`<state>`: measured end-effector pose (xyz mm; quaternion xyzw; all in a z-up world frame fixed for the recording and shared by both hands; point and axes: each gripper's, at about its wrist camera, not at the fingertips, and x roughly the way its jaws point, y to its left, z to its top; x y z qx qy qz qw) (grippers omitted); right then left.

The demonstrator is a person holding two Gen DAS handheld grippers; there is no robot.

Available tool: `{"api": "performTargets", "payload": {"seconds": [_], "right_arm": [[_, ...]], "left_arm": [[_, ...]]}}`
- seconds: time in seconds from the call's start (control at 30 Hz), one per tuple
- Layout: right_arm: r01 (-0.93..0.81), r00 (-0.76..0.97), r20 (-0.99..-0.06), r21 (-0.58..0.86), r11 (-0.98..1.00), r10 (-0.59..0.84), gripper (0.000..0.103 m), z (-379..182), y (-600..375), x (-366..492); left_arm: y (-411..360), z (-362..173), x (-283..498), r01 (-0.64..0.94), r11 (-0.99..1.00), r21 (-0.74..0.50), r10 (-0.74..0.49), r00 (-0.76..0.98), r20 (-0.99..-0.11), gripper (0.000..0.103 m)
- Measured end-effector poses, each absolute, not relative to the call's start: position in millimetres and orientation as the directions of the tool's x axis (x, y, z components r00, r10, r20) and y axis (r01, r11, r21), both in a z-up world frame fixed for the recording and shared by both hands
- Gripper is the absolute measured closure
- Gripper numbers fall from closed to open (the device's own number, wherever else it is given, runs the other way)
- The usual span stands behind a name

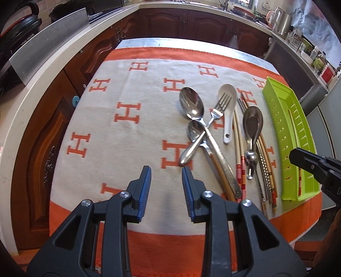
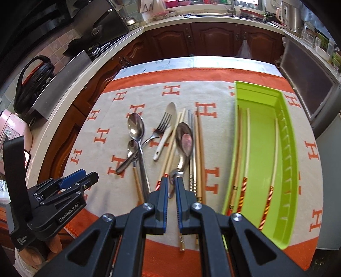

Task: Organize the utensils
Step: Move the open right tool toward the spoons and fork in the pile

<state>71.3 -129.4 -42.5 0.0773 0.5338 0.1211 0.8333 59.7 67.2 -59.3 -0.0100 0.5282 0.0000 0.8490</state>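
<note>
Kitchen of dark carved wood cabinets [image 2: 211, 40] under a pale stone counter [image 1: 19, 102], steel kettle [image 1: 282, 20] far right. Nearer, a table under a woven cloth [image 1: 127, 132]: cream centre, orange border, orange H letters, soft matte nap.

Scattered on the cloth, right of centre:
- big steel spoon [image 1: 191, 102], oval bowl mirror-bright, long textured handle running near-right
- fork [image 1: 221, 104], polished, tines resting on the white ceramic spoon [image 1: 229, 93], handle crossing the big spoon's
- small spoon [image 2: 132, 147] with a wooden handle, under that crossing
- duller steel spoon [image 2: 185, 138], bowl lying over slim chopsticks [image 2: 199, 149], some pale bamboo, some ridged steel, some with red-and-orange banded ends
- small steel piece [image 1: 250, 158] at that spoon's near end, rounded, with a slotted tip

Far right on the cloth, a long lime plastic tray [image 2: 285, 153], glossy, slotted along its side walls, holding three thin chopsticks [image 2: 247, 149] lengthwise.

Left tongs [image 1: 166, 170]: black frame, ribbed blue pads, parted a little, nothing between, hovering over bare cloth left of the pile.

Right tongs [image 2: 171, 181]: pads nearly together, only a thin slit, gripping nothing, tips above the duller spoon's handle end
</note>
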Motion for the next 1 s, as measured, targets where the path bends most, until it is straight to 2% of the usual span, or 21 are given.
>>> {"api": "performTargets", "payload": {"seconds": [0.7,0.8,1.0], "right_arm": [[-0.251,0.206,-0.885,0.364,0.897,0.417,0.096,-113.7,-64.5,148.1],[-0.259,0.19,-0.882,0.379,0.888,0.432,0.089,-123.8,-62.6,155.5],[-0.297,0.195,-0.846,0.431,0.852,0.496,0.088,-128.4,-64.3,159.6]], "left_arm": [[107.1,-90.9,84.1,-0.042,0.997,-0.065,-0.044,0.389,-0.92,0.076],[109.7,-93.5,85.6,-0.045,0.997,-0.07,-0.047,0.387,-0.921,0.076],[114.1,-101.6,89.6,-0.058,0.994,-0.089,-0.062,0.372,-0.926,0.076]]}}
